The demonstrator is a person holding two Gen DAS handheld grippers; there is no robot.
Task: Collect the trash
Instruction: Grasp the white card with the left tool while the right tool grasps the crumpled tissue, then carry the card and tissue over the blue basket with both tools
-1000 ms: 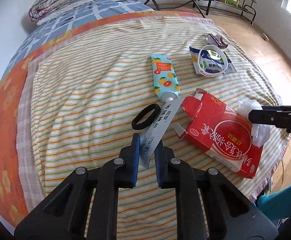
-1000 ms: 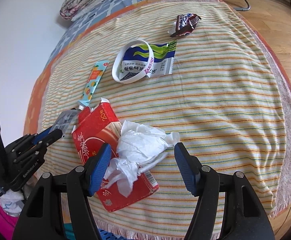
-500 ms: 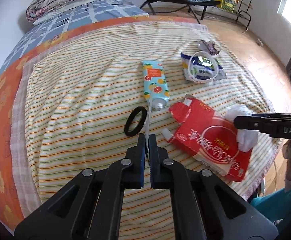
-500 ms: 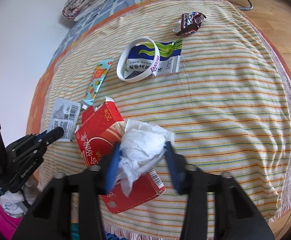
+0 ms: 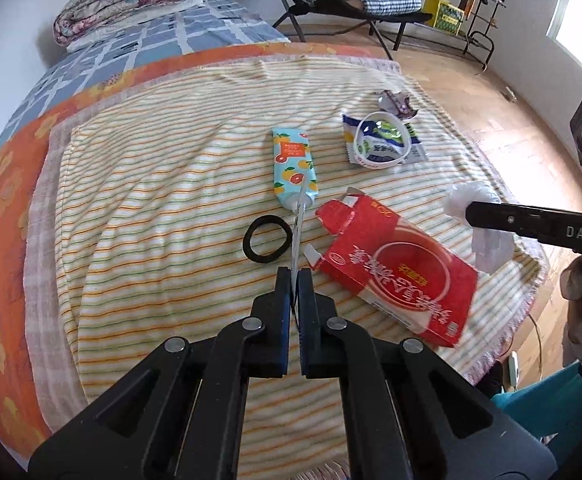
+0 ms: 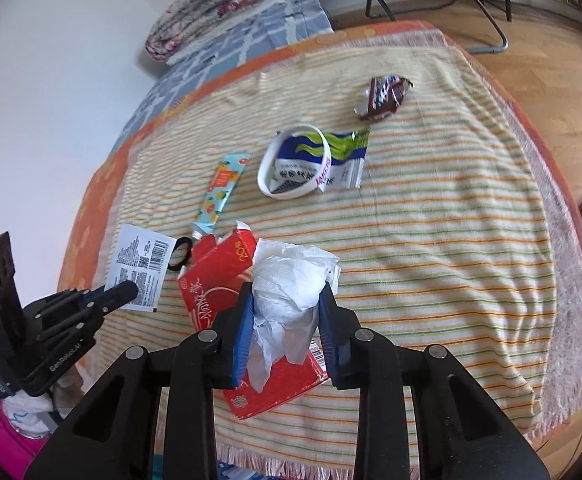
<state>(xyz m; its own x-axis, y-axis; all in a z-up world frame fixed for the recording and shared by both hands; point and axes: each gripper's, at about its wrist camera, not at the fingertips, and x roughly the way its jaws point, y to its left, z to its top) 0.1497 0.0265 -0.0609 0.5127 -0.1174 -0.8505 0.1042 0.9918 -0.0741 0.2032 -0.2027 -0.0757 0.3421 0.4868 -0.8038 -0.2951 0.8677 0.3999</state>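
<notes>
In the left wrist view, the left gripper [image 5: 294, 280] is clamped on a thin paper label [image 5: 297, 232] just lifted beside the red carton [image 5: 395, 264], which lies on the striped blanket [image 5: 151, 200]; beyond the carton remain a fruit-print tube [image 5: 294, 164], a black ring [image 5: 267, 238], a blue-white wrapper [image 5: 383, 148] and a crumpled foil wrapper [image 5: 397, 102].

In the right wrist view, the right gripper [image 6: 287, 304] has just been closing and now squeezes a wad of white tissue [image 6: 291, 280] above the carton. So two pieces are picked, none visibly binned, and most trash is left.

Both hand-held black plastic grippers [image 5: 295, 280] [image 6: 287, 308] have angular arms with silver round rivets and ribbed blue finger pads [image 6: 241, 336]. One side reads "DAS" in white; another body reads "GenRobot.AI".
</notes>
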